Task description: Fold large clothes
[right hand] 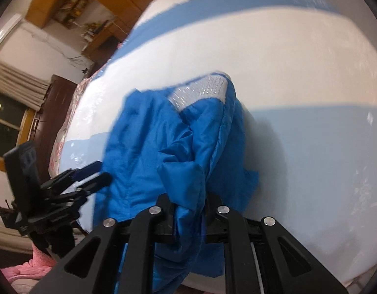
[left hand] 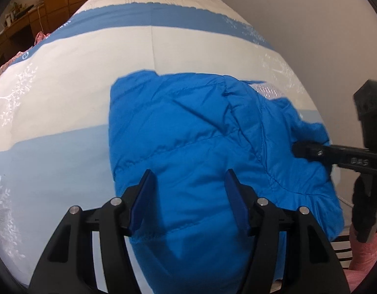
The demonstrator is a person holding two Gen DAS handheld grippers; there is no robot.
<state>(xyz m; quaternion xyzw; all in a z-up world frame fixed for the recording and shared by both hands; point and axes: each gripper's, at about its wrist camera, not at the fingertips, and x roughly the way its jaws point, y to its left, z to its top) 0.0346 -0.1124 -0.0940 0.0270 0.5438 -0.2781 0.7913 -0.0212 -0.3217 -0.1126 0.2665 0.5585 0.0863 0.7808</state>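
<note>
Blue jacket [left hand: 188, 132] lies bunched on the bed [left hand: 66, 98], centre to right of the left wrist frame, its hem end running off the bottom edge. A silver mesh patch [right hand: 200, 90] of lining shows at the top of the heap in the right wrist view, so one layer is flipped over.

Your right gripper [right hand: 188, 210] has its fingers clamped on a fold of jacket, bottom centre of its own frame; cloth bulges out between the jaws. In the left view it comes in from the right edge, tip on the jacket's right side. Your left gripper [left hand: 188, 196] hovers over the jacket at lower centre, fingers apart, nothing between them; fabric shows through the gap.

Judgement: you're mid-fold, carrying the right side over, not far along since the body looks puffy and uneven.

To do it well:
- Keep the right clamp firm; padded fabric looks slippery and may slide out.
- Drop the left fingers onto the near edge to pin it, or grab the matching corner, so the body doesn't drag.
- Carry the fold across level, lay it flat, then release.
- Tuck the mesh side under so it doesn't lump.
</note>
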